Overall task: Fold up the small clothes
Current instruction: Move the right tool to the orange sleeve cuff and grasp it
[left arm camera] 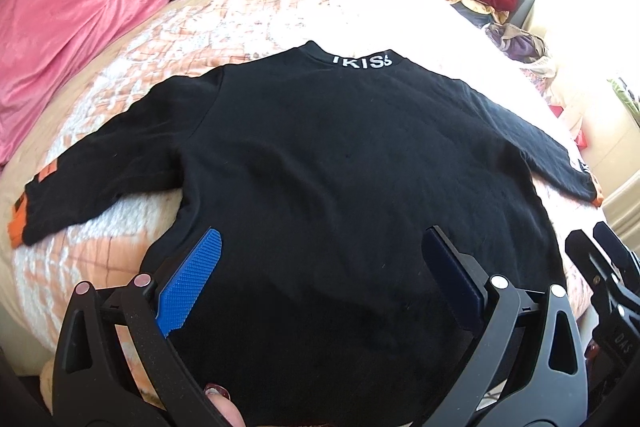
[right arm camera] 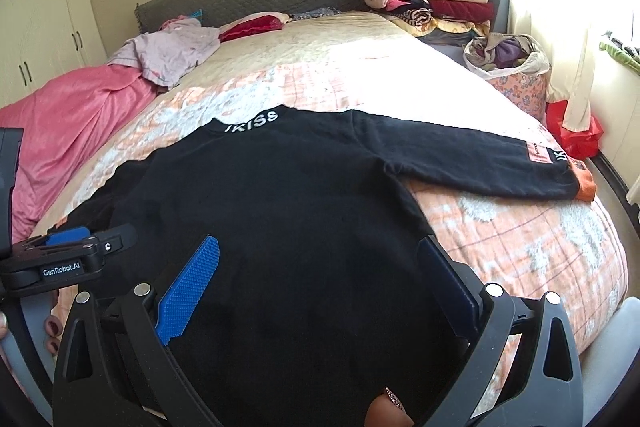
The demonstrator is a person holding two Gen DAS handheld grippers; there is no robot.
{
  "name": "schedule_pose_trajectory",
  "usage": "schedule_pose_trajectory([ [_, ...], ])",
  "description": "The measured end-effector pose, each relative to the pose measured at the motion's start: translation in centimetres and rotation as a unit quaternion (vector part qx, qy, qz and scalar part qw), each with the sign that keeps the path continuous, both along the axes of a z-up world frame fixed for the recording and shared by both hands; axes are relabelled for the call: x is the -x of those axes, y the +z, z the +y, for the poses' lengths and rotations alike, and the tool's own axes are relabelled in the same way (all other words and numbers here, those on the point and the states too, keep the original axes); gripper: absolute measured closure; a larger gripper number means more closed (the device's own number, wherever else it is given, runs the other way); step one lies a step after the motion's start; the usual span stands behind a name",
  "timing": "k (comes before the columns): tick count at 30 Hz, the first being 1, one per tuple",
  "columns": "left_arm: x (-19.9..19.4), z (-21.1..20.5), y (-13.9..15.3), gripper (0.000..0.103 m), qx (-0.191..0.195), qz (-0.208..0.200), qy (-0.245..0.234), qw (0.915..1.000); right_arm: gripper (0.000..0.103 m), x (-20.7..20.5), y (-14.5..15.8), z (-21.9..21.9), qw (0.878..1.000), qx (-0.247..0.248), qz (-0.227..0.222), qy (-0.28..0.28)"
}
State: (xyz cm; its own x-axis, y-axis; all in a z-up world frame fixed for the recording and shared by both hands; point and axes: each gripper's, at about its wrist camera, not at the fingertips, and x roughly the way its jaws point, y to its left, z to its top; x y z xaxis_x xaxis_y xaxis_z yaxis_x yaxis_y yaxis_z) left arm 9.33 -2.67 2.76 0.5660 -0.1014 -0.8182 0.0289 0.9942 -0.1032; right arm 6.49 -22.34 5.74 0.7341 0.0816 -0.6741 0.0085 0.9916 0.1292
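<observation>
Both grippers hover low over the hem of the black shirt [left arm camera: 320, 167], which lies spread flat on the bed [left arm camera: 248, 19], collar with white lettering pointing toward the headboard and both sleeves stretched out to the sides. Jaws on the left gripper [left arm camera: 320, 251] stand wide apart with nothing between them, and the right gripper [right arm camera: 318, 255] is just as spread and just as empty; each straddles the lower body of the shirt, though whether the fingertips touch the cloth is hard to tell against so much black.

No fold looks started yet. I would guess the next move is a pinch at the hem or at a sleeve, and that is where it could go wrong. A shallow bite might catch only the top layer, so the back stays behind and the fold comes out lopsided. A deep one might snag the quilt beneath and drag it along. The right sleeve [right arm camera: 480, 163] runs near the bed's edge, its orange cuff [right arm camera: 585, 187] almost over it, so a careless tug could slide it off. The two grippers sit close together and could knock one another.
</observation>
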Motion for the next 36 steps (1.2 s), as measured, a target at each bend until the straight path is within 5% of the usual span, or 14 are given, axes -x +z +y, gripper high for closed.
schedule_pose_trajectory([
  [24, -11.1, -1.6, 3.1, 0.009, 0.002, -0.008, 0.011, 0.9999, 0.004, -7.4, 2.6, -12.9, 0.989, 0.008, -0.022, -0.146],
  [36, -15.2, -0.8, -1.0, 0.009, 0.008, 0.005, 0.027, 0.9996, 0.004, -8.6, -1.9, -21.3, 0.968, -0.029, 0.039, -0.247],
])
